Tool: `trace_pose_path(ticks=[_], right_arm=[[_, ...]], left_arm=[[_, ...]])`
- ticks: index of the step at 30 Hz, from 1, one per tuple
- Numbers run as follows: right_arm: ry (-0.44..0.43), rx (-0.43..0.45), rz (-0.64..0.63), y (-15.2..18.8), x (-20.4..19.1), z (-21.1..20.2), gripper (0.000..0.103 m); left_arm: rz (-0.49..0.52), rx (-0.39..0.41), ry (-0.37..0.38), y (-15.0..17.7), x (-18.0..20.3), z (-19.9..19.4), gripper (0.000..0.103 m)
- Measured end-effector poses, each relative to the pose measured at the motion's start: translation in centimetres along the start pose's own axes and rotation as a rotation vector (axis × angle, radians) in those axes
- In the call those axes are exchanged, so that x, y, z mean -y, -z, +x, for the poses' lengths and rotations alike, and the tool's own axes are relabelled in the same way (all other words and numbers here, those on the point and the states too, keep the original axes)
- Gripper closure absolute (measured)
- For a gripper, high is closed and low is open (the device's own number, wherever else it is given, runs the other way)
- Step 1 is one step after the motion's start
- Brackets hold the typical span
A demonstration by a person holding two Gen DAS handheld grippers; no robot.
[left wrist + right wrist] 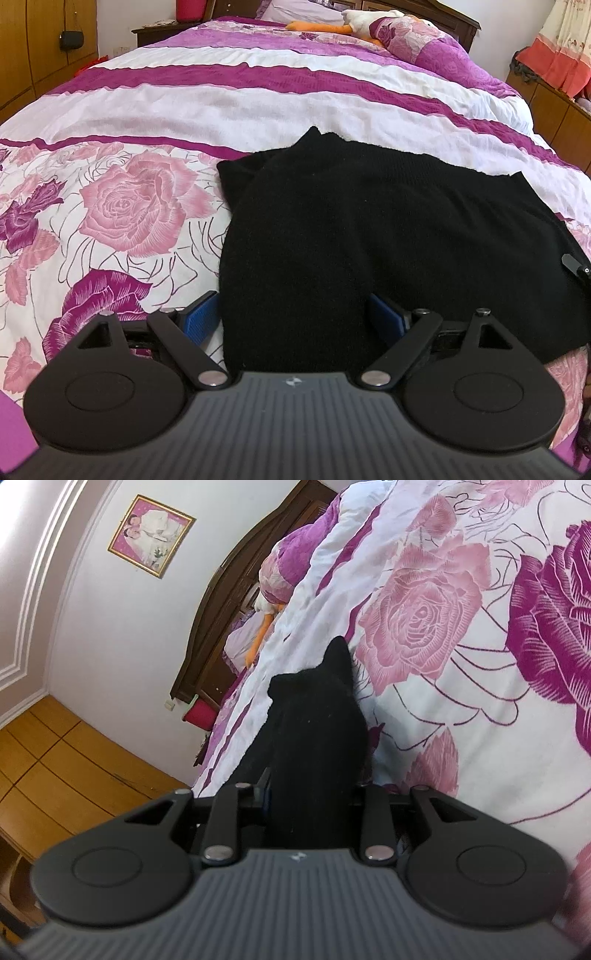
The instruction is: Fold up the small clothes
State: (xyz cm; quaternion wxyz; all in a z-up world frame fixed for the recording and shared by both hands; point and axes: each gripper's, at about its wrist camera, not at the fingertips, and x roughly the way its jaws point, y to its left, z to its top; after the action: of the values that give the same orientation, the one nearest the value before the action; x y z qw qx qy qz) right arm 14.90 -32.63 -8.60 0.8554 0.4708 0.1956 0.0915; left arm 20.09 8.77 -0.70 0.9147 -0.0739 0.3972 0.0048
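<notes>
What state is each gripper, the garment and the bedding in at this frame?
Left gripper: open, jaws straddling the garment's near edge.
Right gripper: shut on the black knit garment, cloth bunched between the jaws.
Black knit garment: lying on the bed, partly folded, one layer over another.
Floral bedspread: spread out, lightly wrinkled.
Plush duck: lying at the head of the bed.
</notes>
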Motion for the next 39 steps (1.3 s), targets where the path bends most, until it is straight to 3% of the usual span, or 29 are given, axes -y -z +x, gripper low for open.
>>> trace_pose_path(ticks=[8,21,39], right_arm=[[0.029,0.006,-0.044,-0.3,-1.4,-0.1,0.081],[0.047,0.021,-0.211,-1.0,-7.0,-0.5,0.081],[0.040,0.008,-0.450,-0.5,-14.2,0.4,0.082]], left_arm=[[-0.004,-0.003,0.008,0.1,-0.1,-1.0,0.014],[-0.009,0.043,-0.010,0.2,-1.7,-4.1,0.014],[-0.054,-0.007,0.020,0.6,-3.7,-4.6,0.014]])
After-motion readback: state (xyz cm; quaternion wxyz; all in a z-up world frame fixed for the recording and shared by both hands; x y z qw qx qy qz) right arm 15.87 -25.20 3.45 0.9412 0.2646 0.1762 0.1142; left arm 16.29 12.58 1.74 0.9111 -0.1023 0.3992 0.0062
